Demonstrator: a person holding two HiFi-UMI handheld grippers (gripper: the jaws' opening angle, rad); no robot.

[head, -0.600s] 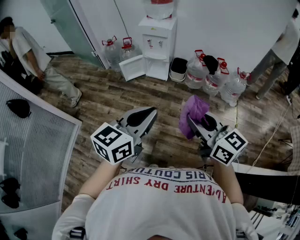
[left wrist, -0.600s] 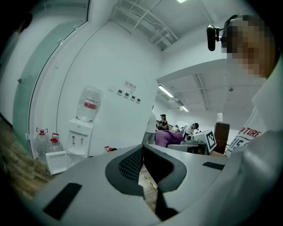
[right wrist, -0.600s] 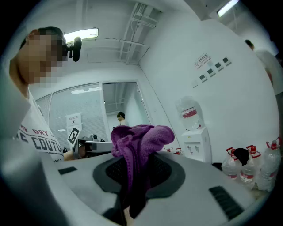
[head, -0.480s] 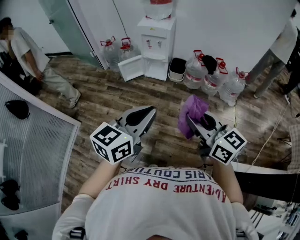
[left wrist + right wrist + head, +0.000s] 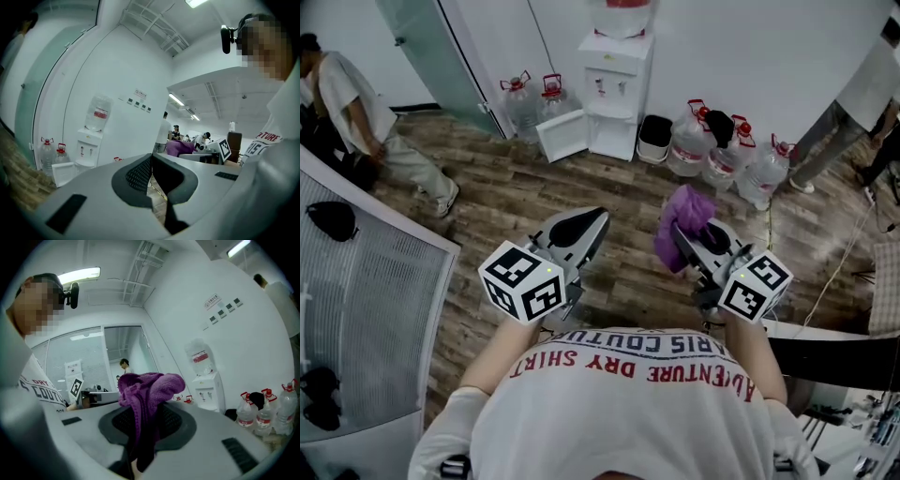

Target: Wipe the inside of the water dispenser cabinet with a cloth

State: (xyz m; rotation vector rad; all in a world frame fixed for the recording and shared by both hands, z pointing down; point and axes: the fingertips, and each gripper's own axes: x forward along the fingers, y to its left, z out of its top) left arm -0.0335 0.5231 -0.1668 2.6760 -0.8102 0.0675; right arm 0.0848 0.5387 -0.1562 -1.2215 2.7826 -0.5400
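Observation:
The white water dispenser (image 5: 619, 89) stands against the far wall, its low cabinet door (image 5: 563, 136) swung open to the left; it also shows small in the left gripper view (image 5: 89, 147) and the right gripper view (image 5: 208, 390). My right gripper (image 5: 684, 236) is shut on a purple cloth (image 5: 684, 225), which bunches above the jaws (image 5: 145, 387). My left gripper (image 5: 586, 225) is shut with nothing in it (image 5: 151, 161). Both grippers are held close to my chest, well short of the dispenser.
Large water bottles stand left of the dispenser (image 5: 520, 98) and in a group to its right (image 5: 727, 155), beside a small bin (image 5: 657, 138). A person sits at the far left (image 5: 356, 112); another stands at the right edge (image 5: 853, 112). A curved glass partition (image 5: 375, 281) runs along my left.
Both grippers have drifted slightly upward in the head view; the person at the right has shifted. The cloth stays gripped.

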